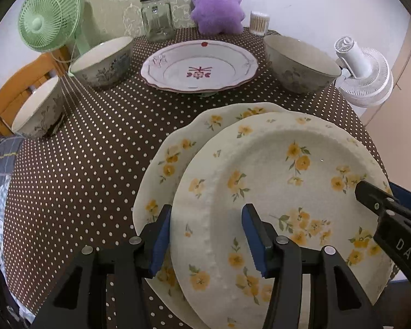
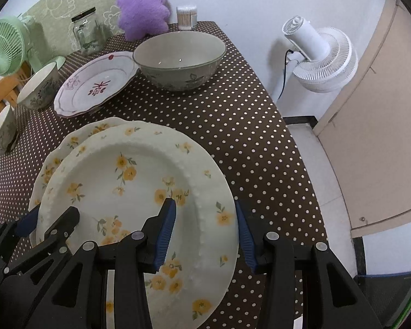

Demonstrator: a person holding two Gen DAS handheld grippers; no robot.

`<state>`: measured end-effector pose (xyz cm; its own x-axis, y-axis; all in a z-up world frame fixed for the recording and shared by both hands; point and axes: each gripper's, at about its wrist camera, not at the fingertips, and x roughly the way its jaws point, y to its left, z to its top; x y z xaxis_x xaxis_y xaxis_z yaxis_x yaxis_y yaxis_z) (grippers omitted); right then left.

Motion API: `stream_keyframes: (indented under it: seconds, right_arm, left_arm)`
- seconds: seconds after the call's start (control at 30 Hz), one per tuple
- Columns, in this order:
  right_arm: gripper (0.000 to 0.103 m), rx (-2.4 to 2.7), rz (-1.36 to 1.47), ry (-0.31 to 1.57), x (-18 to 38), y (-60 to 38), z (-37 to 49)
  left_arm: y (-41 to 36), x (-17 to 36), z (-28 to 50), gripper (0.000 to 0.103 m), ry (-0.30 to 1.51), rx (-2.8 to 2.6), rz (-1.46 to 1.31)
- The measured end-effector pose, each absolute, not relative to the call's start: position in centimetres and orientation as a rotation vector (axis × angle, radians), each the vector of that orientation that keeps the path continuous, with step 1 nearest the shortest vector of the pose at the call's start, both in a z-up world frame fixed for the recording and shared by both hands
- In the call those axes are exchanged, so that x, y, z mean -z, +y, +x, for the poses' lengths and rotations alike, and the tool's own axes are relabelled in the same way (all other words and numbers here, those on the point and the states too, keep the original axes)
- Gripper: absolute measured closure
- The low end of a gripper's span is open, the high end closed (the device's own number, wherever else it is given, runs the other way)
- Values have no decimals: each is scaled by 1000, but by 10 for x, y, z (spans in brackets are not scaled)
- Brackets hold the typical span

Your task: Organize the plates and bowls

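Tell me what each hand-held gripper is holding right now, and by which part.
Both straddle the top yellow-flowered plate: left hand-held gripper at its left rim, right hand-held gripper at its right rim. Whether the pads press cannot be told.

The left gripper (image 1: 205,235), black with blue ribbed pads, points steeply down, and its jaws stand partly apart, one on each side of a plate rim. The right gripper (image 2: 205,235), of the same black and blue build, points steeply down too, its jaws partly apart astride the opposite rim.
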<state>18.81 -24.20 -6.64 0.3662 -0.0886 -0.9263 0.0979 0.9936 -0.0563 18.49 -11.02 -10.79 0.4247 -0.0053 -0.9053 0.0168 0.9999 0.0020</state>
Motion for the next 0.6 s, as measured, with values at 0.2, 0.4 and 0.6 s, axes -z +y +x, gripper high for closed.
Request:
stream_keyframes:
  seconds: [0.2, 0.4, 0.6]
  right_arm:
    - [56, 105, 13, 1192, 69, -242, 189]
    - [63, 107, 6, 1195, 70, -241, 190]
    - [63, 102, 6, 1193, 70, -239, 193]
  left_arm:
    - [-116, 109, 186, 48, 1122, -14, 57]
    - [-121, 109, 188, 42, 1117, -26, 118]
    - [-125, 95, 186, 34, 1054, -12, 150]
